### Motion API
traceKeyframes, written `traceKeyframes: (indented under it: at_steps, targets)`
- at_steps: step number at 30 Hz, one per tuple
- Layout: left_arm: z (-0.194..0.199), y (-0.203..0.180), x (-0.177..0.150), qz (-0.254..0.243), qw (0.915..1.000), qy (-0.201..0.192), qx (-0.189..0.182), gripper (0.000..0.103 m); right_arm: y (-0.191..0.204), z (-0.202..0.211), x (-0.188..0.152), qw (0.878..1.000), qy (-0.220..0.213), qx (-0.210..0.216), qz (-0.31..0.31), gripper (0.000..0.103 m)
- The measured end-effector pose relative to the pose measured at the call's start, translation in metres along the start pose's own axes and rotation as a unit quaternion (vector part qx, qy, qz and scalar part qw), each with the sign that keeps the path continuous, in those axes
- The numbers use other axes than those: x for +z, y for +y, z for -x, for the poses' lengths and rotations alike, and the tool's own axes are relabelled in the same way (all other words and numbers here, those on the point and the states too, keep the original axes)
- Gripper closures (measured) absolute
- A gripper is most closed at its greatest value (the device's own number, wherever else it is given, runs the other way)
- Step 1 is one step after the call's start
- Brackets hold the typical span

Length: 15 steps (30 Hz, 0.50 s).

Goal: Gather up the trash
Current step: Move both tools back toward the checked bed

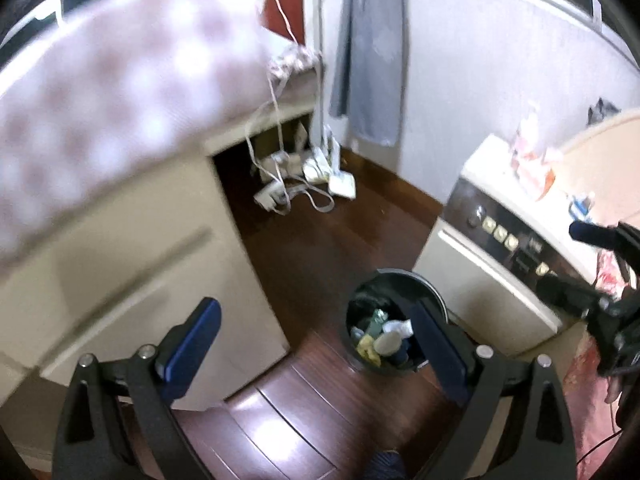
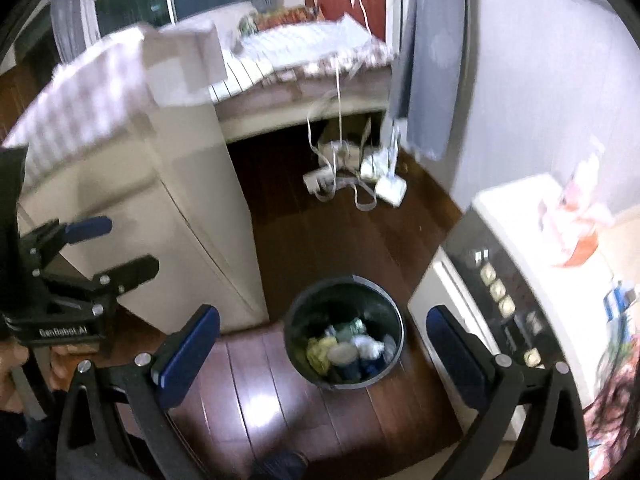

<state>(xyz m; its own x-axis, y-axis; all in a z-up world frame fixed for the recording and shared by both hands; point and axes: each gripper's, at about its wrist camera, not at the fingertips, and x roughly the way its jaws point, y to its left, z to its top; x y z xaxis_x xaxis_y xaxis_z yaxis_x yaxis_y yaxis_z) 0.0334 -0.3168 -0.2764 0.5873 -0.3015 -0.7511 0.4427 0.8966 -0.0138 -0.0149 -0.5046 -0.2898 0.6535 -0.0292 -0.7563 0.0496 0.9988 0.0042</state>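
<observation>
Both grippers hang over the dark wood floor [image 2: 304,248] with nothing between their blue pads: the right gripper [image 2: 322,334] is spread wide across the lower part of its own view, and the left gripper [image 1: 316,338] is spread just as wide in its view, so neither is carrying trash. The black trash bin [image 2: 295,322] stands low and centre in the right wrist view, on the floor between the cream cabinet [image 2: 200,240] at the left and the white appliance [image 2: 520,264] with its row of buttons at the right. Inside it I can see crumpled trash [image 2: 348,350], something yellowish, pale wads and a dark can-like shape, filling the bottom. The pictures are smeared, which to me suggests quick movement, and that is the first risk: a hurried swing in this narrow gap could knock the bin over and spill everything. The tangle of white cables and power strips [image 2: 352,176], in the upper middle of the frame under the desk, could snag a finger if either gripper reaches that way. On top of the appliance, at the right edge, sits a pinkish crumpled bag [image 2: 572,220]; I cannot tell whether it is trash, and grabbing it carelessly might drag neighbouring things off.
</observation>
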Motion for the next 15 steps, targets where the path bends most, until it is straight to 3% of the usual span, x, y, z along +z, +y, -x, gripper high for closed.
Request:
traceKeyframes:
  at_steps: [7,15]
  targets:
    - [0.064,0.054,0.005,0.034,0.9977,-0.051,0.029,0.006,0.055,0.062,0.048,0.994,-0.097,0.047,-0.005,0.0]
    - [0.123,0.117,-0.004,0.08,0.9896,-0.098,0.067,0.006,0.129,0.097,0.086,0.989,-0.128,0.068,0.032,0.0]
